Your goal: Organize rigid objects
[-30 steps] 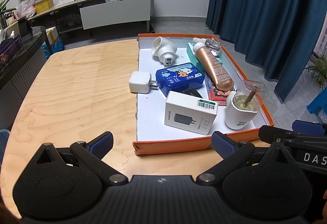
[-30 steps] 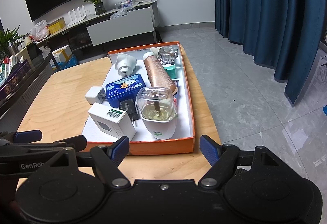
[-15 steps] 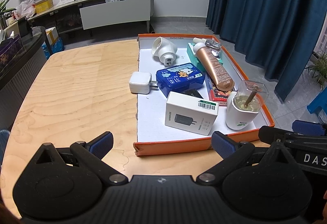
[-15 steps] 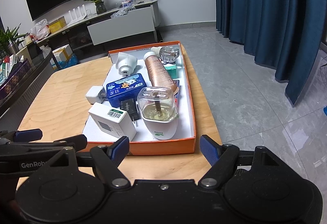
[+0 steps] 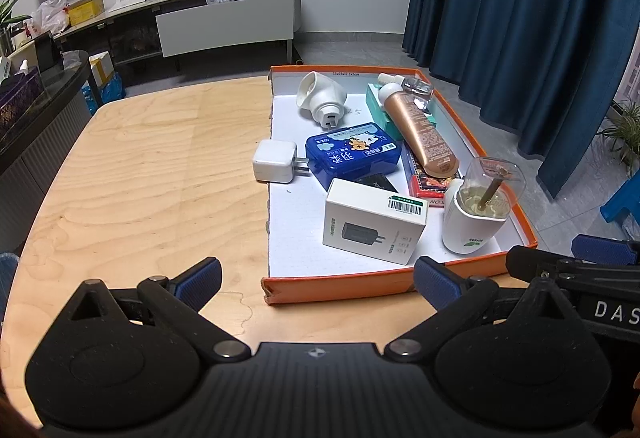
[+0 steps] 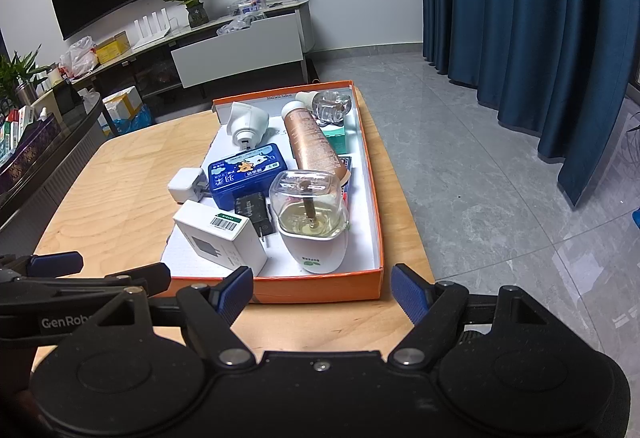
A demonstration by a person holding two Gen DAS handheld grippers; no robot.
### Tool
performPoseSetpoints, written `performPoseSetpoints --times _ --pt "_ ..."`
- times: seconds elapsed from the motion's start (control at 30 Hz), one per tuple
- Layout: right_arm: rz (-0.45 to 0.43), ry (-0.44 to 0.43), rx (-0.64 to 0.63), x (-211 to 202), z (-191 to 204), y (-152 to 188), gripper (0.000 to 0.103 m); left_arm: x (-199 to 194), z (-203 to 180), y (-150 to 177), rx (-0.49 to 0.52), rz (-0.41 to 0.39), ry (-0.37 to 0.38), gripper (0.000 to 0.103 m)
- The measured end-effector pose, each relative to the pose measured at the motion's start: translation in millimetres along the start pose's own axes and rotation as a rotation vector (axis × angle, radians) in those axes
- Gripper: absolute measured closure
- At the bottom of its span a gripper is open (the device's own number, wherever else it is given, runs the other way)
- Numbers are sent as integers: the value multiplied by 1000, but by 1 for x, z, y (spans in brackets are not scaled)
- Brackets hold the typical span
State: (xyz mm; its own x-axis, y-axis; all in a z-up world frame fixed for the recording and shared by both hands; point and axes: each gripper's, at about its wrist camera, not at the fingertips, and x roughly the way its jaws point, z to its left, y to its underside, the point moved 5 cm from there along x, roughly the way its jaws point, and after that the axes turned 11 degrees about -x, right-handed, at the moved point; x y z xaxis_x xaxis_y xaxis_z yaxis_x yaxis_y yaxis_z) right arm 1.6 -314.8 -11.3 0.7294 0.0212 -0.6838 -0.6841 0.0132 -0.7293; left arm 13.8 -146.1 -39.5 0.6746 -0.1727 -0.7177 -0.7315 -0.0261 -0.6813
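An orange tray on the wooden table holds a white charger box, a blue tin, a bronze tube, a white diffuser cup, a white plug-in device and a glass bottle. A white charger cube lies across the tray's left edge. My left gripper is open and empty before the tray's near wall. My right gripper is open and empty at the same wall.
Bare wooden table lies left of the tray. The table's right edge drops to a grey tiled floor. Blue curtains hang at the right. A TV cabinet stands at the back.
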Motion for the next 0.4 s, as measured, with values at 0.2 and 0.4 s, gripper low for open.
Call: performPoseSetpoints --times 0.2,0.4 --pt "1 1 -2 0 0 0 13 0 0 0 0 1 1 0" --pt "-1 -2 -4 0 1 0 13 0 0 -1 5 -12 5 0"
